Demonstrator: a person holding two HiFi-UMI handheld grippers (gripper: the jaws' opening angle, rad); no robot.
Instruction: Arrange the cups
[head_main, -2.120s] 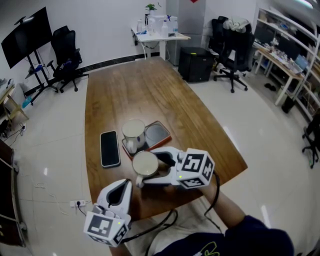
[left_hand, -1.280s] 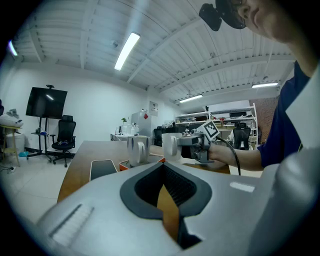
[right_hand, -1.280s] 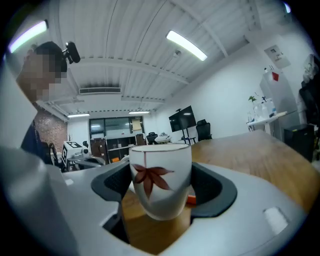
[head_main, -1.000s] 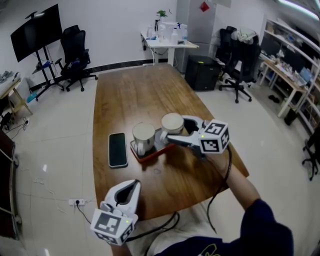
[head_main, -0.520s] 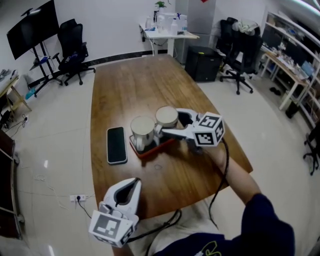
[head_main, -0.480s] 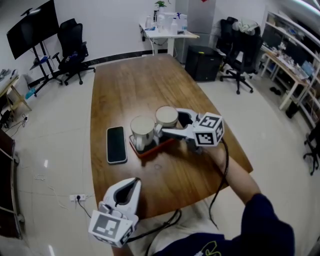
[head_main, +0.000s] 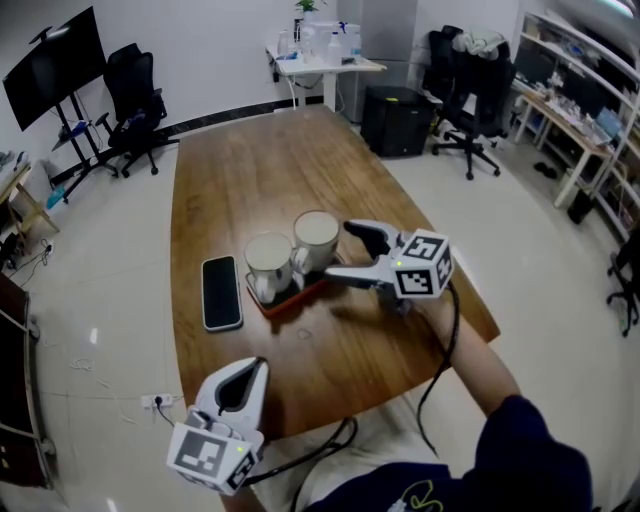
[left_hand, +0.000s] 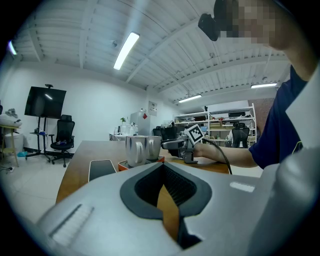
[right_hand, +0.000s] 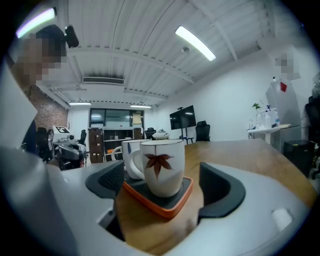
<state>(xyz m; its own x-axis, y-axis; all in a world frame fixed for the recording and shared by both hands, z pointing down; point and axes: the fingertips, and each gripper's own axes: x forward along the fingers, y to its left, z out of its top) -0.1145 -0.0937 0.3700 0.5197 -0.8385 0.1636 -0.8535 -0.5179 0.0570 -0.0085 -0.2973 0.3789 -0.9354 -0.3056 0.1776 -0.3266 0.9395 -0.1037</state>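
Note:
Two white mugs stand side by side on an orange-rimmed dark tray (head_main: 303, 291) on the wooden table. The right mug (head_main: 316, 239) bears a red leaf (right_hand: 158, 163) in the right gripper view; the other mug (head_main: 267, 263) stands to its left. My right gripper (head_main: 347, 253) is level at the tray's right. Its jaws have just been opening and now stand open on either side of the leaf mug (right_hand: 162, 167) without touching it. My left gripper (head_main: 238, 377) rests at the table's near edge, shut and empty.
A black phone (head_main: 221, 292) lies flat left of the tray. The table (head_main: 280, 180) stretches bare beyond the mugs. Office chairs, a screen on a stand and shelves stand around the room, away from the table.
The right gripper carried the leaf mug from the near side onto the tray beside the other mug and set it down. Its jaws have spread off the mug. The left gripper stayed put.

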